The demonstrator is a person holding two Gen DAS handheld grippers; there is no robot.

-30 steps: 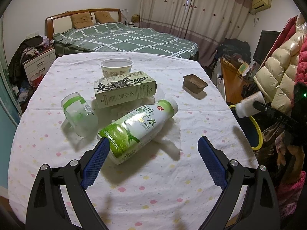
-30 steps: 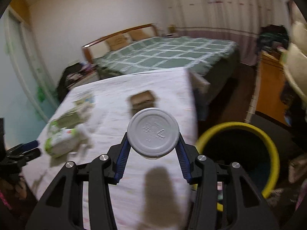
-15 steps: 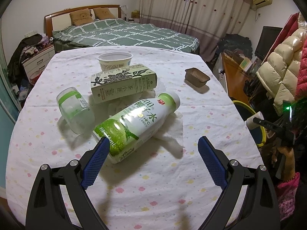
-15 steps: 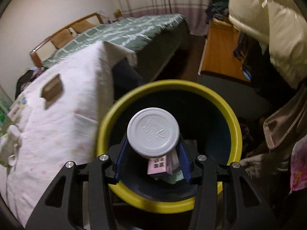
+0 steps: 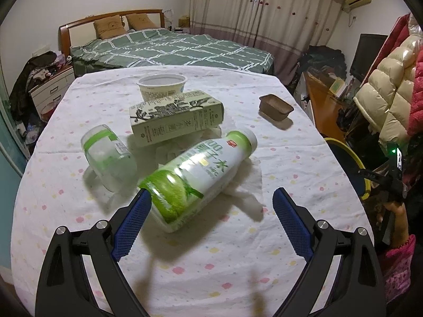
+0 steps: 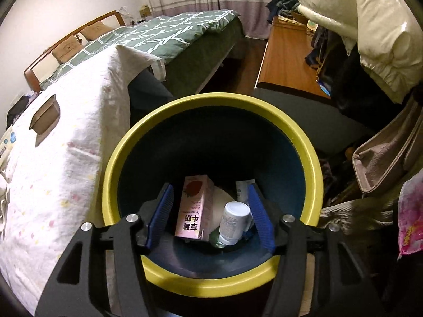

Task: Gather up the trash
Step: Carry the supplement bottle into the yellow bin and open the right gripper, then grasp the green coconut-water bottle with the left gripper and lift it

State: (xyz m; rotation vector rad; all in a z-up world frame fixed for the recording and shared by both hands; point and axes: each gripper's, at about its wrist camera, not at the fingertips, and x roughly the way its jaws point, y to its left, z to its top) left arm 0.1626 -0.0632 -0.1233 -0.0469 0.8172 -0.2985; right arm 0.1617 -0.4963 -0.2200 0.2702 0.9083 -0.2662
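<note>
Through my left wrist camera, my left gripper (image 5: 210, 212) is hovering over the tabletop (image 5: 290, 163) with its two blue fingers (image 5: 130, 223) spread wide and gripping nothing. Five pieces of trash are lying on the cloth ahead of me: one big green-and-white bottle (image 5: 201, 178) on its side just past my fingers, one small clear bottle (image 5: 108, 157) also tipped over to its left, one green carton (image 5: 175, 117) lying flat behind them, one white cup (image 5: 161, 86) standing upright beyond the carton, and one brown paper tray (image 5: 275, 107) well apart on the right. One crumpled tissue (image 5: 246, 182) is showing under the big bottle.

Through my right wrist camera, my right gripper (image 6: 210, 215) is hanging over the yellow-rimmed bin (image 6: 124, 148) beside the tabletop, its two fingers (image 6: 260, 219) parted and pinching nothing. Down inside the bin I am seeing one pink milk carton (image 6: 194, 207) and one small white bottle (image 6: 234, 223) lying at the bottom, with another pale item partly hidden behind my finger. The same brown tray (image 6: 43, 117) is sitting on the cloth at the left.
</note>
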